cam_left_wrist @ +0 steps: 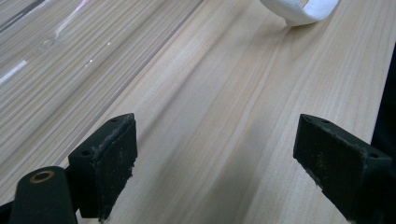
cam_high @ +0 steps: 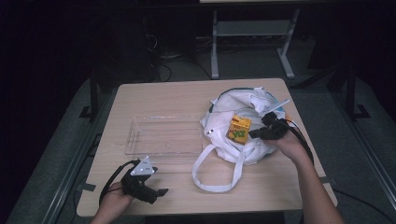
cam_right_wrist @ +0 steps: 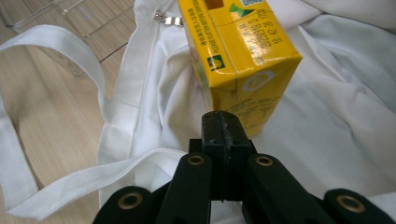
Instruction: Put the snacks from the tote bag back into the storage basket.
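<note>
A small yellow cardboard drink carton with green print (cam_high: 239, 129) stands on top of a crumpled white cloth tote bag (cam_high: 252, 105) at the right of the pale wooden surface (cam_high: 187, 95). The right gripper (cam_high: 256, 133) sits just beside the carton's right face. In the right gripper view its fingers (cam_right_wrist: 224, 135) are clenched flat against each other, their tips touching or almost touching the carton's lower corner, with nothing visible between them.

The left gripper (cam_high: 162, 192) rests low at the near left of the surface, well apart from the bag, its fingers (cam_left_wrist: 109, 161) released and spread wide over bare wood. A clear plastic rectangular tray (cam_high: 163, 136) lies between the two grippers, just left of the bag and empty as far as can be seen. The bag's long white strap (cam_high: 212, 179) loops out toward the near edge.

The carton looks likely to tip. It rests on soft, uneven cloth, so a push from the closed fingers could knock it over or slide it into the folds. The fingers would have to open before any grasp, and they might then snag loose fabric or the strap along with the carton.
</note>
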